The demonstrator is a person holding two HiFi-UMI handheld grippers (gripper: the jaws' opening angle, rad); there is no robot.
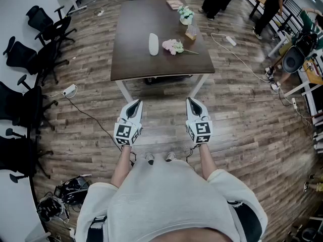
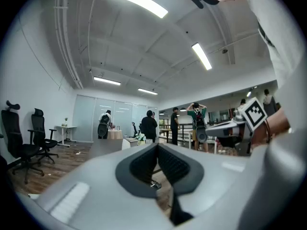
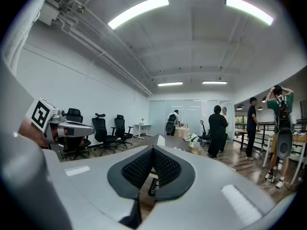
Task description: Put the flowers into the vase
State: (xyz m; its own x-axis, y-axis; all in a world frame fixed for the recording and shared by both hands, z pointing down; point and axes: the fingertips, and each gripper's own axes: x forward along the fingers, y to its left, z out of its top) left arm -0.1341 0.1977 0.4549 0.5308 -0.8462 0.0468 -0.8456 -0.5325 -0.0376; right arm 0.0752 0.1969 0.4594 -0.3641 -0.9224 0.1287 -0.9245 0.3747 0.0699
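A white vase (image 1: 153,44) stands on the dark brown table (image 1: 136,64), and a bunch of pink flowers (image 1: 173,46) lies just right of it. Both grippers are held level side by side over the wooden floor, short of the table's near edge. My left gripper (image 1: 133,105) is shut with nothing in it, and its jaws meet in the left gripper view (image 2: 157,145). My right gripper (image 1: 192,103) is also shut and empty, its jaws closed in the right gripper view (image 3: 153,150). That view shows the white vase (image 3: 160,141) far ahead.
A small pot of white flowers (image 1: 185,15) and a clear container (image 1: 191,33) sit further back on the table. Black office chairs (image 1: 45,29) line the left. A power strip (image 1: 69,90) and cables lie on the floor. People stand at the back right (image 1: 270,6).
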